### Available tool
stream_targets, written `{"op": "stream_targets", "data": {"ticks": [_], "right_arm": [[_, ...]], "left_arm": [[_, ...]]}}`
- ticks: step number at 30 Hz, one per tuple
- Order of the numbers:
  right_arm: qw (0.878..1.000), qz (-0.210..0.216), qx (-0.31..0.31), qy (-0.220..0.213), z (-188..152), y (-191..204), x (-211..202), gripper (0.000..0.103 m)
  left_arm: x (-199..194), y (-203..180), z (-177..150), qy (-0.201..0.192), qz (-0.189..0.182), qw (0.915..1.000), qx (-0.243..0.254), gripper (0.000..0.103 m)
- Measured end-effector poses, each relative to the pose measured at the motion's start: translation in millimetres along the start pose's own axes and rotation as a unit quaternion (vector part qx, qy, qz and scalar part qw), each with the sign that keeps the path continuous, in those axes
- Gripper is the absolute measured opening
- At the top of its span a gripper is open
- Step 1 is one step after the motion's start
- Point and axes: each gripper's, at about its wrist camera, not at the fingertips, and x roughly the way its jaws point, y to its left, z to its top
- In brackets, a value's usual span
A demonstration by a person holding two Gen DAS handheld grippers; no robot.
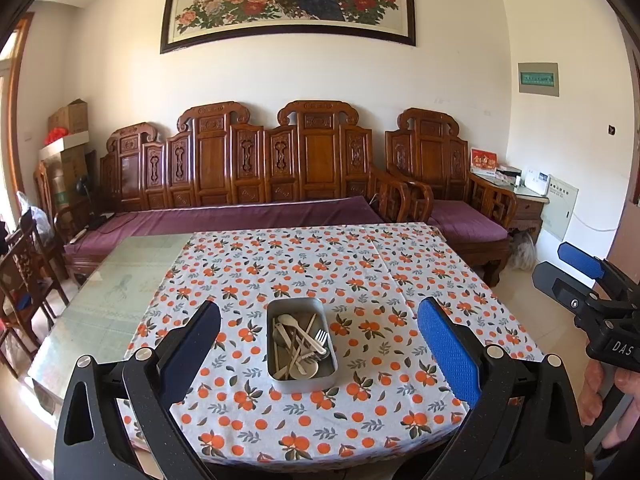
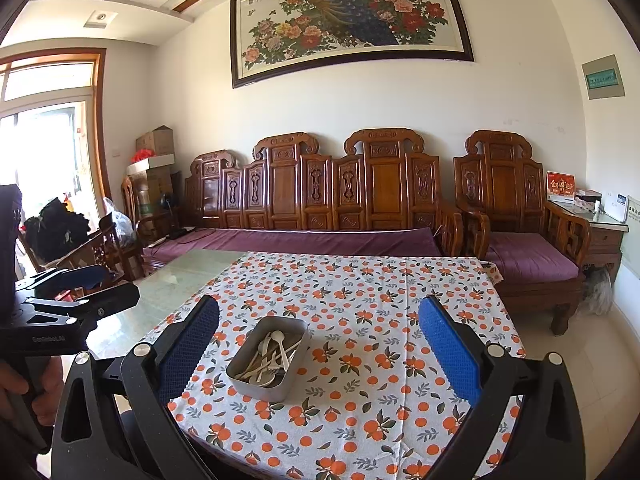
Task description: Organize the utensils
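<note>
Left claw point(image 1: 319, 344) spread wide, empty, right claw point(image 2: 319, 344) likewise spread, both held above the worktop point(image 1: 360, 264), metal tin point(image 1: 301, 344) of jumbled utensils point(image 1: 298, 340) resting on orange-print cloth point(image 2: 380, 300), between the fingers in view.

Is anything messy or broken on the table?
Nothing looks broken or spilled. The utensils lie jumbled and crisscrossed in the tin instead of lined up. The tablecloth covers only part of the table, leaving glass bare on one side.
</note>
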Motion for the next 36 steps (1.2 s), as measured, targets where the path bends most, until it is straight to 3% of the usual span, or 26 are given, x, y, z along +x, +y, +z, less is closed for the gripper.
{"op": "stream_targets", "data": {"ticks": [36], "right_arm": [[1.0, 0.001, 0.002, 0.0, -3.0, -0.9, 1.1, 0.101]], "left_arm": [[-5.4, -0.1, 4.0, -0.01, 0.0, 0.9999, -0.005, 0.095]]}}
